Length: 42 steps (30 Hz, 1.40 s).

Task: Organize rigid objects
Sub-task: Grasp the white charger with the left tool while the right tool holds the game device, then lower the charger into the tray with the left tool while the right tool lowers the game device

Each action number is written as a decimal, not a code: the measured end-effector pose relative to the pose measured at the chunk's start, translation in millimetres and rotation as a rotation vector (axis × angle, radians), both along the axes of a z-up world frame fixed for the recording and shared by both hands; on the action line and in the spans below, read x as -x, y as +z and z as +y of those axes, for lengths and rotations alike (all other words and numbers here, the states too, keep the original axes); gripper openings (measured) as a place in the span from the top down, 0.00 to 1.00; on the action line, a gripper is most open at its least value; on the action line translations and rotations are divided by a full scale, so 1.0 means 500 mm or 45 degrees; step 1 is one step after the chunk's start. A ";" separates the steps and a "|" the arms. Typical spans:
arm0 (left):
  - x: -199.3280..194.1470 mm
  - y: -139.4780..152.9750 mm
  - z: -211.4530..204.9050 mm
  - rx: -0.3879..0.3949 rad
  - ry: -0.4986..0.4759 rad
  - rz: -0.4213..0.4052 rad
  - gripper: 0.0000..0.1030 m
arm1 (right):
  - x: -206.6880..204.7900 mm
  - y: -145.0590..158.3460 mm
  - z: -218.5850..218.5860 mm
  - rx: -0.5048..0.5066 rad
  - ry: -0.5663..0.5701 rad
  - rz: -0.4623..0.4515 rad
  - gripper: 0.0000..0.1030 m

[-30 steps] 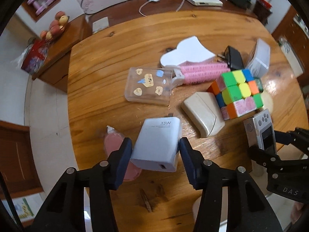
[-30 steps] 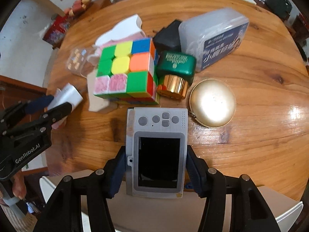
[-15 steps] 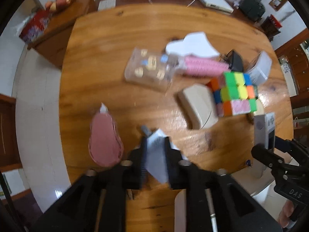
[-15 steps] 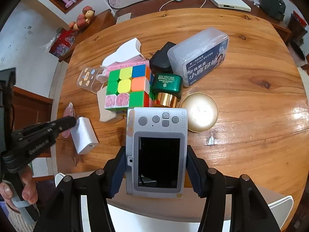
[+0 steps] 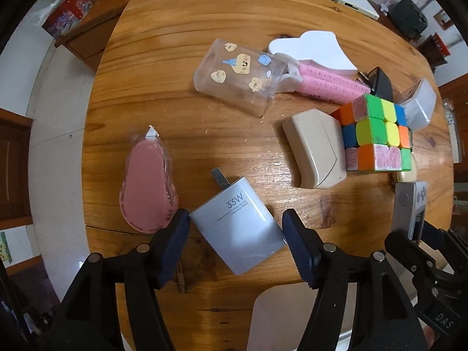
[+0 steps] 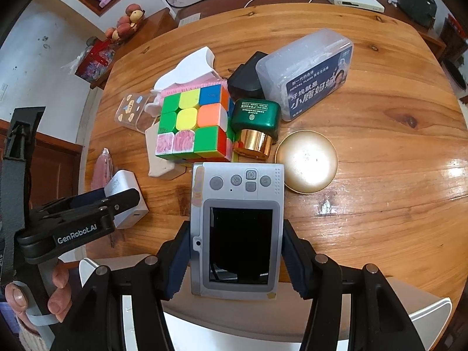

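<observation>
The left gripper [image 5: 235, 234] is seen with jaws just parted; the charger [image 5: 238, 228] lies flat on the table [image 5: 181, 23] between them, apparently released, near the edge. The camera [image 6: 237, 228] is clamped by the right gripper [image 6: 234, 260], near the cube [image 6: 194, 125].

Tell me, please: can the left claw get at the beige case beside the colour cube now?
Probably yes. The left claw stands open around the white charger, gripping nothing, and bare table lies between it and the beige case.
</observation>
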<state>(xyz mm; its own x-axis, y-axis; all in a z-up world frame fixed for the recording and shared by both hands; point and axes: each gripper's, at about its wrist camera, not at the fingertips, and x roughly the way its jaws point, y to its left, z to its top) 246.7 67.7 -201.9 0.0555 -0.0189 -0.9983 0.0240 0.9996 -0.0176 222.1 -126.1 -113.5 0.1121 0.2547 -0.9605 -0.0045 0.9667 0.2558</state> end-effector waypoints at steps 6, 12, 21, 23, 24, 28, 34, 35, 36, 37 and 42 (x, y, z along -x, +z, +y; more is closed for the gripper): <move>-0.003 -0.031 -0.020 -0.033 0.008 0.121 0.33 | -0.001 -0.005 -0.003 0.001 -0.010 0.011 0.44; 0.006 -0.049 -0.033 -0.058 0.019 0.140 0.32 | -0.002 -0.004 0.000 0.001 -0.004 0.004 0.43; 0.016 -0.036 -0.020 -0.011 0.073 0.028 0.46 | 0.004 0.003 -0.005 -0.016 -0.002 -0.024 0.43; 0.018 -0.028 -0.016 -0.008 0.074 0.006 0.46 | 0.008 0.009 -0.009 -0.020 0.002 -0.042 0.43; 0.022 -0.025 -0.015 -0.004 0.078 -0.006 0.47 | 0.010 0.015 -0.012 -0.022 0.001 -0.057 0.44; 0.047 0.032 0.017 0.032 0.105 -0.105 0.49 | 0.018 0.037 -0.023 -0.065 -0.010 -0.101 0.44; 0.090 0.157 0.033 0.090 0.101 -0.277 0.49 | 0.045 0.114 -0.045 -0.098 -0.026 -0.242 0.44; 0.101 0.178 0.033 0.099 0.091 -0.307 0.49 | 0.052 0.129 -0.046 -0.092 -0.023 -0.270 0.44; 0.116 0.201 0.033 0.107 0.078 -0.335 0.49 | 0.062 0.151 -0.049 -0.082 -0.015 -0.305 0.44; 0.120 0.221 0.017 0.112 0.065 -0.360 0.49 | 0.067 0.163 -0.050 -0.079 -0.008 -0.323 0.44; 0.165 0.276 -0.009 0.174 -0.022 -0.430 0.49 | 0.137 0.231 -0.052 -0.044 0.089 -0.398 0.44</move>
